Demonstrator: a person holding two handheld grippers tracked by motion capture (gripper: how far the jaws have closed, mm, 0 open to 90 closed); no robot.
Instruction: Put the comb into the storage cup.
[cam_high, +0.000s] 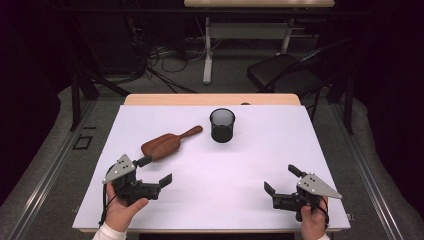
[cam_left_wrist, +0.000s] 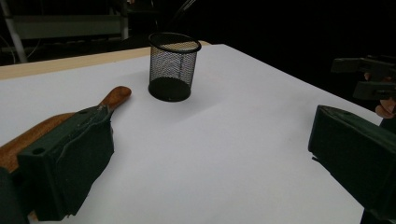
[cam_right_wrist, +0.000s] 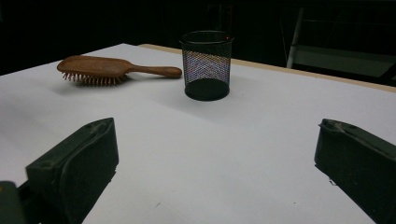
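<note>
I read this as a lab or test room: a white-topped table (cam_high: 280, 150) on a grey carpet, loose cables (cam_high: 165, 62) on the floor behind it, a folding chair (cam_high: 280, 70), another desk (cam_high: 250, 30), and dark surroundings.

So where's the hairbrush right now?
The hairbrush lies bristles-down on the table's left half in the high view, just ahead of the open left gripper, its handle pointing toward the mesh cup.

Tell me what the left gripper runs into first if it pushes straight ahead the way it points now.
Probably nothing on the table. The left gripper points, jaws open, across bare white table; the mesh cup stands left of that line, and the hairbrush lies by its left jaw. Depth is hard to judge.
</note>
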